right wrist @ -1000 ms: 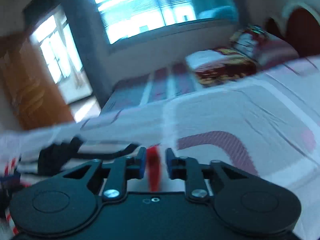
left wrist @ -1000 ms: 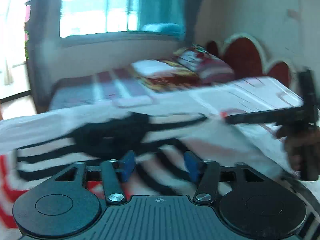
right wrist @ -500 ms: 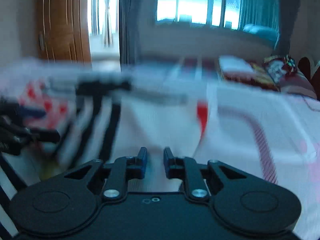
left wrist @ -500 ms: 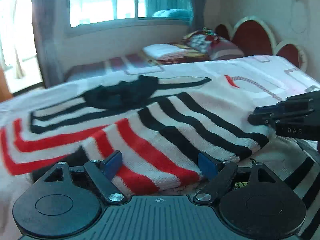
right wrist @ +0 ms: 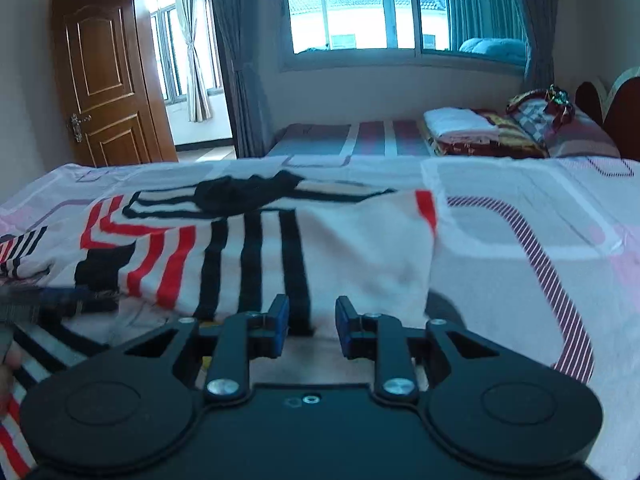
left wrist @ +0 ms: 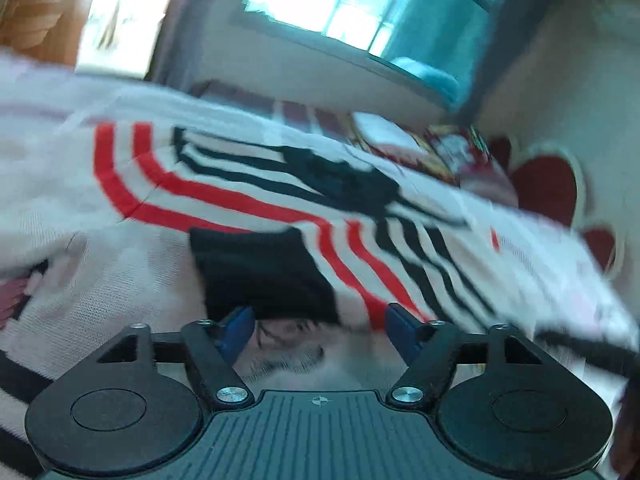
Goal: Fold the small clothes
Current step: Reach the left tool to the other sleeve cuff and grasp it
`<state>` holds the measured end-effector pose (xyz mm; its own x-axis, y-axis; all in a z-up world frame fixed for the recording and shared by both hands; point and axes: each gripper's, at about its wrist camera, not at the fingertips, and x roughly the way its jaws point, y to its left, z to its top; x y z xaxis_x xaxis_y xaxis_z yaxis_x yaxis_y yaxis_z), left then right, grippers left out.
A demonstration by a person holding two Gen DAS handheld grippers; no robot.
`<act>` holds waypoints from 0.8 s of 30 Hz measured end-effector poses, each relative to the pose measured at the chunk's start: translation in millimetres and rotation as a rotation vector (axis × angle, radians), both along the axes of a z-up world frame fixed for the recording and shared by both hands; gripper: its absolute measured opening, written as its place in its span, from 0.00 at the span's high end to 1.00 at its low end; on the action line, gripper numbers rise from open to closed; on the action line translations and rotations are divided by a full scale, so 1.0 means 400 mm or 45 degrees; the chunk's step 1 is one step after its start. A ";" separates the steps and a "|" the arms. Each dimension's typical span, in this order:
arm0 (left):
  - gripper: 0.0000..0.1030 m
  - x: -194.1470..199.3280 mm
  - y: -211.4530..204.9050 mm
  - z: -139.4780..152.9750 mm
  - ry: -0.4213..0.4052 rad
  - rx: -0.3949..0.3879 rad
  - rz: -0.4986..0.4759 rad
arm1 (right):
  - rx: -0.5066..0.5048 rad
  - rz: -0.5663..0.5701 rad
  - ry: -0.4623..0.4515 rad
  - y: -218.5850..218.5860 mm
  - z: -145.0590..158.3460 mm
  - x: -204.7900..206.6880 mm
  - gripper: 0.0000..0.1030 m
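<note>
the sweater (right wrist: 256,248) lies on the bed (right wrist: 520,248), toward its left side. behind it lies a second bed (right wrist: 352,136) with folded bedding (right wrist: 472,130), under the window (right wrist: 360,8); a door (right wrist: 104,80) stands left.

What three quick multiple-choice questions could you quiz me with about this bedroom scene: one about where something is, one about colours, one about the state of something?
1. Where does the striped sweater lie?
A. On the bed's patterned cover
B. On the floor by the door
C. On the window sill

2. What colours are the sweater's stripes?
A. Green and yellow
B. Red and black on white
C. Blue and orange

3. How does the wooden door stand?
A. Shut
B. Taken off its hinges
C. Swung open

Answers: 1 A, the right wrist view shows the sweater spread over the cover. 2 B, red and black bands cross white knit in both views. 3 C, the door is swung aside and a bright room shows through the doorway beside it.
</note>
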<state>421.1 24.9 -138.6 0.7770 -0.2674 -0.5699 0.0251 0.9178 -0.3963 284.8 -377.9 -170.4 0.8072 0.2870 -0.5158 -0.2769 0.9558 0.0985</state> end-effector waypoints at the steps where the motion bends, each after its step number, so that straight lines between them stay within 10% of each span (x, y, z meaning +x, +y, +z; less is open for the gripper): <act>1: 0.44 0.016 0.015 -0.006 0.018 -0.048 0.036 | 0.006 -0.008 0.010 0.000 -0.004 -0.002 0.75; 3: 0.62 0.035 0.029 -0.012 0.049 -0.093 0.093 | 0.018 -0.028 0.032 -0.007 -0.010 0.003 0.75; 7: 0.65 0.047 0.022 -0.003 0.121 -0.094 0.138 | 0.031 -0.037 0.041 -0.015 -0.011 -0.002 0.75; 11: 0.20 -0.021 0.062 0.009 0.054 -0.123 0.277 | 0.039 -0.033 0.015 -0.019 -0.003 -0.008 0.74; 14: 0.18 -0.024 0.107 0.013 0.002 -0.133 0.296 | 0.042 -0.038 0.008 -0.028 -0.001 -0.008 0.74; 20: 0.53 0.106 0.138 -0.026 0.106 -0.227 0.065 | 0.036 -0.047 0.011 -0.031 -0.009 -0.002 0.73; 21: 0.93 0.122 0.139 -0.026 0.108 -0.204 0.035 | 0.034 -0.049 0.014 -0.030 -0.012 0.000 0.73; 24: 0.97 0.125 0.119 0.018 -0.026 -0.030 0.001 | 0.035 -0.048 0.025 -0.030 -0.020 0.008 0.73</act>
